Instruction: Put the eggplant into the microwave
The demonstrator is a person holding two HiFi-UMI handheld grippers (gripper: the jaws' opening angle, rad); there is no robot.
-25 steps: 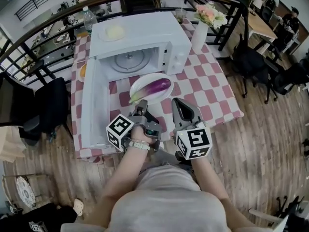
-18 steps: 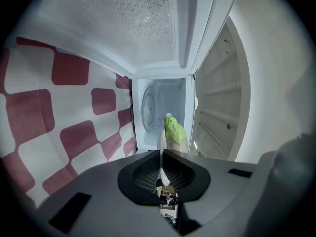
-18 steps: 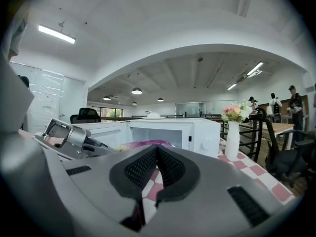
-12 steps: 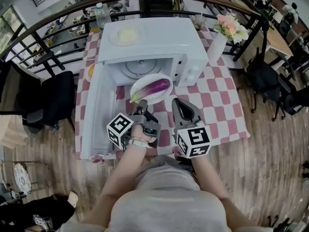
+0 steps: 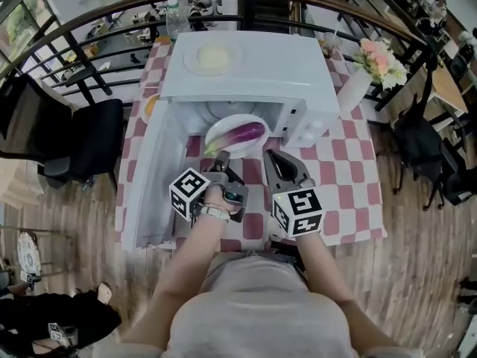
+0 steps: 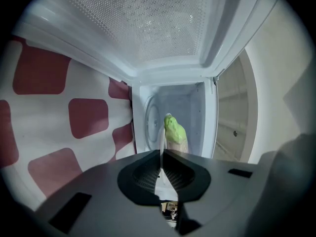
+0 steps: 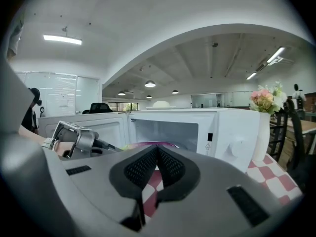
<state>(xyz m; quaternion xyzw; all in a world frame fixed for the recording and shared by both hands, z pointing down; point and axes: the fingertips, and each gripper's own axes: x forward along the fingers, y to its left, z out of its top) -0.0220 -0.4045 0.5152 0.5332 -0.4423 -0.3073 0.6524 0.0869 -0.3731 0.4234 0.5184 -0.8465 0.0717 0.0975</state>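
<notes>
A purple eggplant [image 5: 244, 133] with a green stem [image 6: 174, 128] lies on a white plate [image 5: 220, 132] at the mouth of the open white microwave [image 5: 253, 69]. The microwave's door [image 5: 149, 177] hangs open to the left. My left gripper [image 5: 217, 162] is shut on the plate's near rim [image 6: 161, 152], and the glass turntable shows beyond it. My right gripper [image 5: 273, 157] hovers just right of the plate above the checked cloth, shut, with nothing between its fingers. In the right gripper view the microwave cavity [image 7: 165, 130] is straight ahead.
A vase of flowers [image 5: 365, 73] stands right of the microwave. A plate of food [image 5: 212, 58] rests on the microwave's top, with a water bottle [image 5: 176, 17] behind it. A black chair [image 5: 82, 144] is at the table's left, and a railing [image 5: 89, 21] curves behind it.
Both grippers have gone forward toward the microwave. The plate with the eggplant has travelled from the cloth in front to the cavity's mouth.
</notes>
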